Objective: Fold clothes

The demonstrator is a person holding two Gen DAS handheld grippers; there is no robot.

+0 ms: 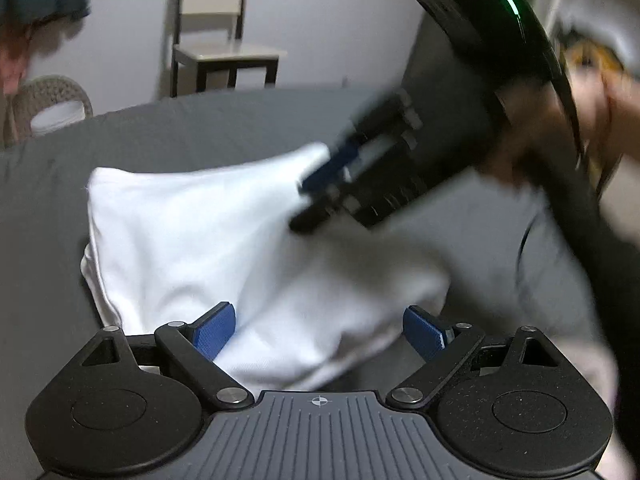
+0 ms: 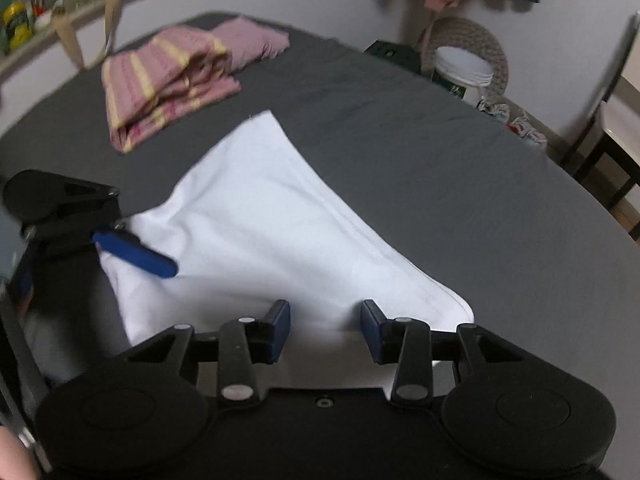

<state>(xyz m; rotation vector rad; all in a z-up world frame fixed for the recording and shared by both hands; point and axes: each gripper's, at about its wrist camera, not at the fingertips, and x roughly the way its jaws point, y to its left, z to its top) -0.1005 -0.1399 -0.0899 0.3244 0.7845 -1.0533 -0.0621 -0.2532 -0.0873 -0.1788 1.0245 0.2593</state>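
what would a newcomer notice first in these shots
The white garment spread bright across the dark grey bed sheet dominates both views, with the open left gripper and right gripper at its near edge. Behind it, a folded pink striped cloth sits toward the far left of the bed.

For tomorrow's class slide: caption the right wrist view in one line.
Open right gripper over a white garment on the grey sheet, left gripper alongside, folded pink cloth behind.
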